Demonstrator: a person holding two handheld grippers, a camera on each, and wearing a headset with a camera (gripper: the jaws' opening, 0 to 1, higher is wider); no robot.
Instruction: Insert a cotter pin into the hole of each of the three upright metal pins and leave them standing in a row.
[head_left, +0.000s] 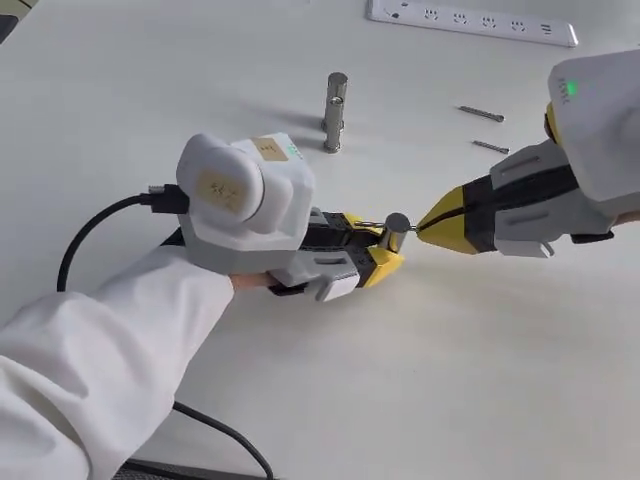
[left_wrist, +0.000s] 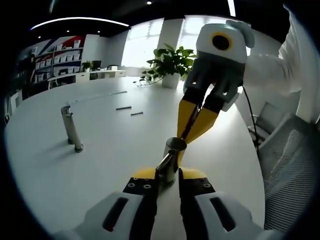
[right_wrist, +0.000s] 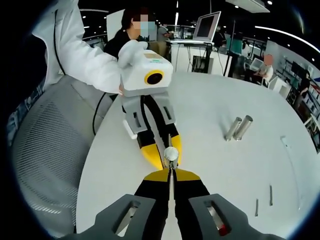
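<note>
Clamping a metal pin in my left gripper, right gripper pinching a cotter pin. An off-angle push could bend it.

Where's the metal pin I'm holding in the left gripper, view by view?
Head view: metal pin centre, in the left gripper's yellow tips, the right gripper's cotter pin at its head.
Left gripper view: lower centre, clamped between its own jaws.
Right gripper view: centre, just past its own shut jaws.
Shared landmark: the two standing pins.
</note>
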